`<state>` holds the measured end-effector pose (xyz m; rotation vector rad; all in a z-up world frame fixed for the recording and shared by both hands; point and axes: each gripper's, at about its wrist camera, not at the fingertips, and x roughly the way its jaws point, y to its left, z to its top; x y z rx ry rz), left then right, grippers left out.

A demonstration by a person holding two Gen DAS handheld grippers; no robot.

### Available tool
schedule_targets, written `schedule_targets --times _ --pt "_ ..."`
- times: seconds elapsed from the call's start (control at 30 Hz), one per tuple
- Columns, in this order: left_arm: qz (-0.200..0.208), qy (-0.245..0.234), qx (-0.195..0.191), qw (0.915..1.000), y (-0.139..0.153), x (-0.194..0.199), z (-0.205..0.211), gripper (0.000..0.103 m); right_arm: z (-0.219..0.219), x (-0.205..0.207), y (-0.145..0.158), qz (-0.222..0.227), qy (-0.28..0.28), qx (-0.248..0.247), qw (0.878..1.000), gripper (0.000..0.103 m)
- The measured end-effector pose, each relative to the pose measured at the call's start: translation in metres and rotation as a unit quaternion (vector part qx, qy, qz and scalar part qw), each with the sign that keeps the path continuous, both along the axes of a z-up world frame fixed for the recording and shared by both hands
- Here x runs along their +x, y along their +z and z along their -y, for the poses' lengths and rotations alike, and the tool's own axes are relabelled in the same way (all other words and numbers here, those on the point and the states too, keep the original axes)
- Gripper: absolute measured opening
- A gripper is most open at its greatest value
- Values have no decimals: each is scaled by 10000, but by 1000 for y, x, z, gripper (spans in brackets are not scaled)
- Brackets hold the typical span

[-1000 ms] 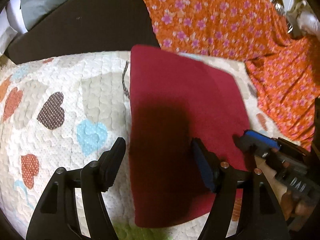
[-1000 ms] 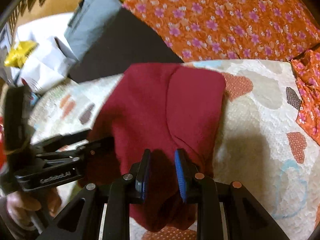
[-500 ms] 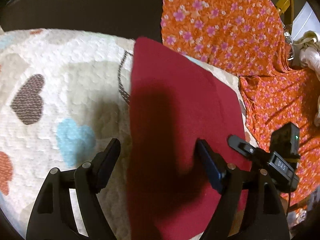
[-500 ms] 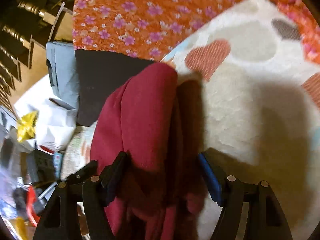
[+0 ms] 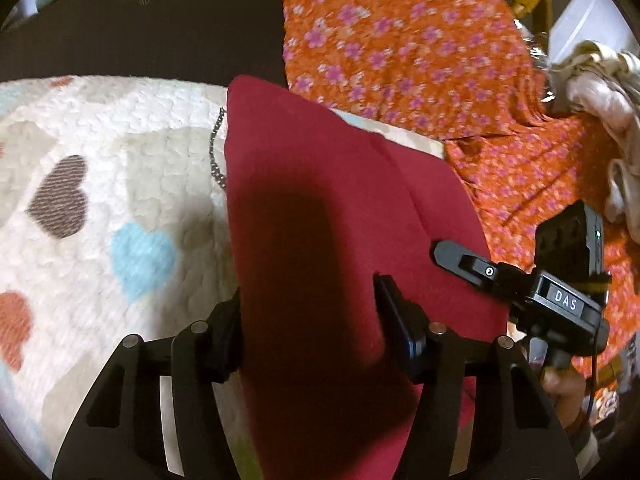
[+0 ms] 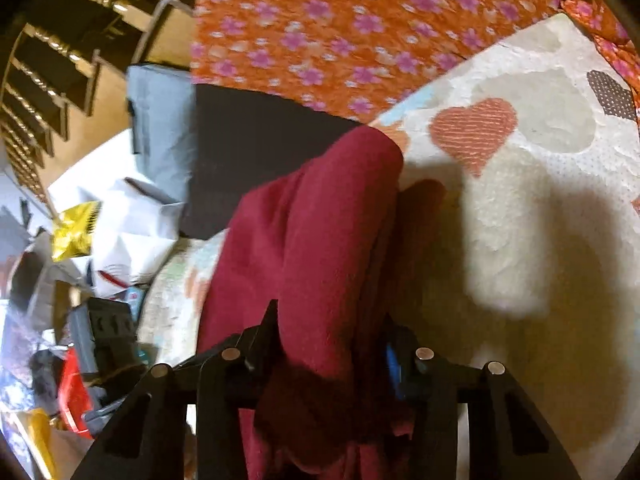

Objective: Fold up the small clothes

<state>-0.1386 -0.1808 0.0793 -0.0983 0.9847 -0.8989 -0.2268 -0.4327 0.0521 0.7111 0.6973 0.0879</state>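
fingers of the left gripper (image 5: pixel 310 320) are closing around the red cloth (image 5: pixel 320 208) between them. right gripper (image 6: pixel 332 340) fingers are closing too, the bunched cloth between them, above the heart quilt (image 6: pixel 520 200).

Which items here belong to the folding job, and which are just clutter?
Job:
- red garment
- left tool, closing, garment between
- right tool, closing, garment between

Lying about:
- orange floral cloth
- heart-print quilt
- yellow packet

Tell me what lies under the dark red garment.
The dark red garment rests on a cream quilt with hearts; a dark printed curve runs under its left edge. Whatever print lies beneath the cloth itself is covered.
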Motion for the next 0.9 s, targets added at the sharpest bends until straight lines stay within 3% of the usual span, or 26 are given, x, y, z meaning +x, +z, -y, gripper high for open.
schedule_targets --times 0.13,0.23,0.3,0.37,0.47,0.57,0.7,0.83,0.9 --pt "73 -33 202 9998 10 -42 -38 60 -34 -30 10 -99 296 -37 9995 42" --pt "-96 82 448 9989 -8 -67 -60 60 -59 -49 1 -239 477 -44 9986 42" --pt "-144 99 747 9970 -24 -77 -65 60 -73 -51 -15 -569 601 -211 9963 45" --pt "73 250 755 9968 -25 -86 -72 60 -77 -51 -25 -940 536 -518 9928 48" --pt "299 397 873 9949 -10 -95 -76 60 -77 -66 1 -678 232 -1020 9922 48" --pt "783 560 946 9908 9 -104 -76 60 -84 -77 39 -228 97 -1520 9881 48" --pt "944 571 1191 9867 8 -102 -66 60 -116 -62 51 -176 588 -2090 9760 41" --pt "822 623 1459 9839 -12 -91 -54 61 -125 -31 26 -592 723 -2397 9663 33" --pt "745 630 1370 9858 -16 -89 -52 62 -119 -17 5 -971 644 -2767 9539 29"
